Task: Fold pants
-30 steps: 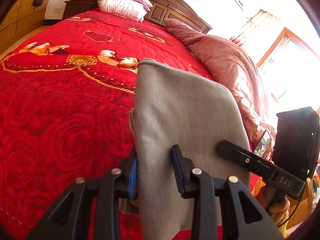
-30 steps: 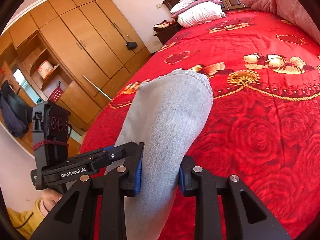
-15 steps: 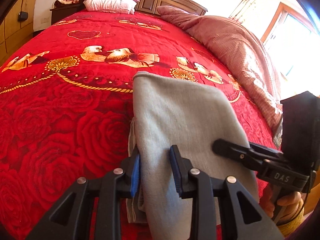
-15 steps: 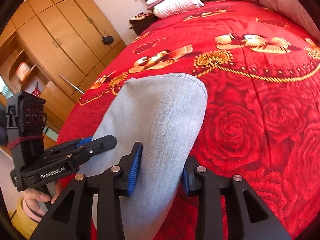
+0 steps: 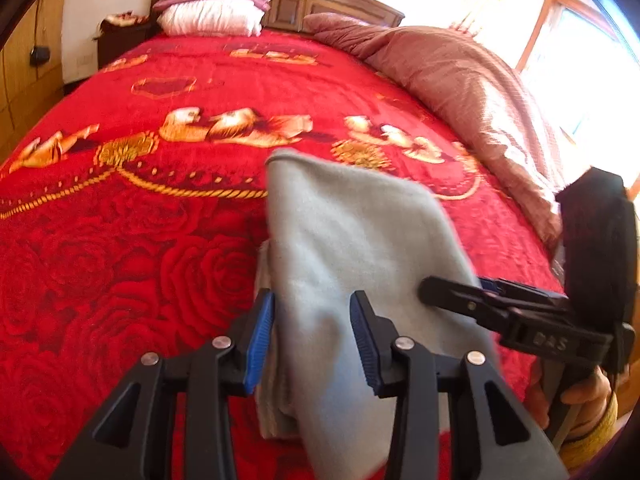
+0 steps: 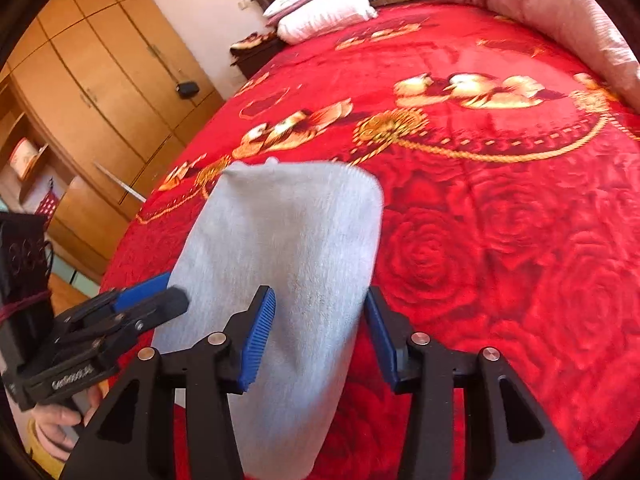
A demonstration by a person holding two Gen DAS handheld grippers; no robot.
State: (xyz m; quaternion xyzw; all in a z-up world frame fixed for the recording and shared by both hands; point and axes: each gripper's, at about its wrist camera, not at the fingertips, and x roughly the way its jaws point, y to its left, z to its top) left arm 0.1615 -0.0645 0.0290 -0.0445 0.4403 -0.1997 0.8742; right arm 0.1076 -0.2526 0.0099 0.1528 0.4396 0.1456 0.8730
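Since the earlier frame both tongs have come lower toward the bed (image 5: 120,240) and their jaws stand wider. The left tongs (image 5: 312,340) are opening; the grey pants (image 5: 352,248) lie between the blue pads, which seem no longer to press the cloth. The right tongs (image 6: 320,336) are opening too, with the right edge of the pants (image 6: 288,248) between the jaws and a gap at the right pad. The folded pants rest on the near part of the red bed cover, the folded end pointing far. A pink quilt (image 5: 460,76) lies along the right side, and pillows (image 5: 208,12) at the far end.
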